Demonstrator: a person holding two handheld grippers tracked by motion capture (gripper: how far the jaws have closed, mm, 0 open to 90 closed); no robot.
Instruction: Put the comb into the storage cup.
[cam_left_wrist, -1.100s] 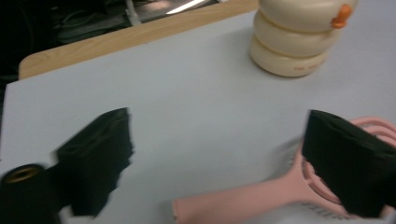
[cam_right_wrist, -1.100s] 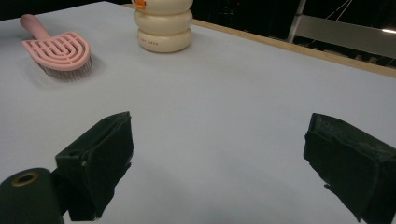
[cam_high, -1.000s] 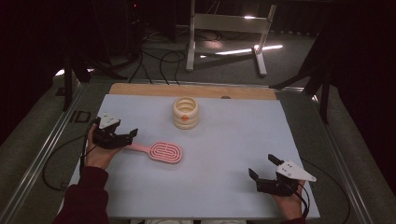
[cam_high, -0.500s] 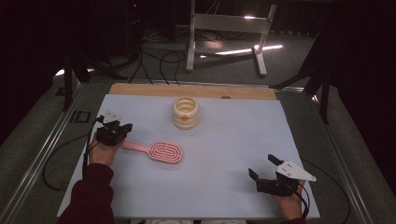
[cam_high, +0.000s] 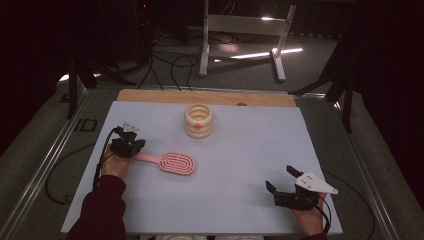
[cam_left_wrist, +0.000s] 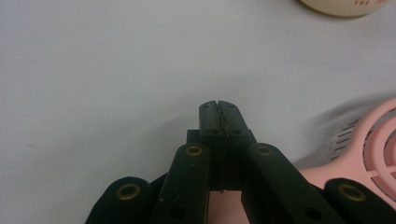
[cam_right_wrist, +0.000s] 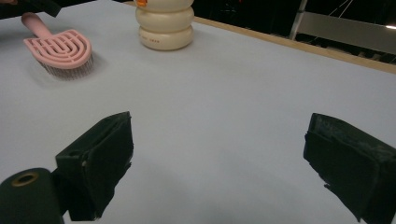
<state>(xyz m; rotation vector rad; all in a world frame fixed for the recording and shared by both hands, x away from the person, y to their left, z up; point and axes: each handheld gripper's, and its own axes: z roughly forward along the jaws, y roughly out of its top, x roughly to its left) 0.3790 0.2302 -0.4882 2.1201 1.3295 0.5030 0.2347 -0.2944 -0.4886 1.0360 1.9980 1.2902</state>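
Here, one pink brush (cam_high: 175, 163), one cream container (cam_high: 198, 120); left hand-held gripper (cam_high: 128, 146) clenched, right hand-held gripper (cam_high: 284, 184) released.

A dim lab — floor cables (cam_high: 165, 62), metal stand (cam_high: 240, 35), covered table (cam_high: 250, 150).

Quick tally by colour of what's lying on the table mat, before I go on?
Pink: 1, the brush
Cream: 1, the ribbed container
Total: 2

Cream ribbed container (cam_high: 198, 120) upright — mid-table, pale blue table (cam_high: 240, 150), metal stand (cam_high: 240, 30) beyond
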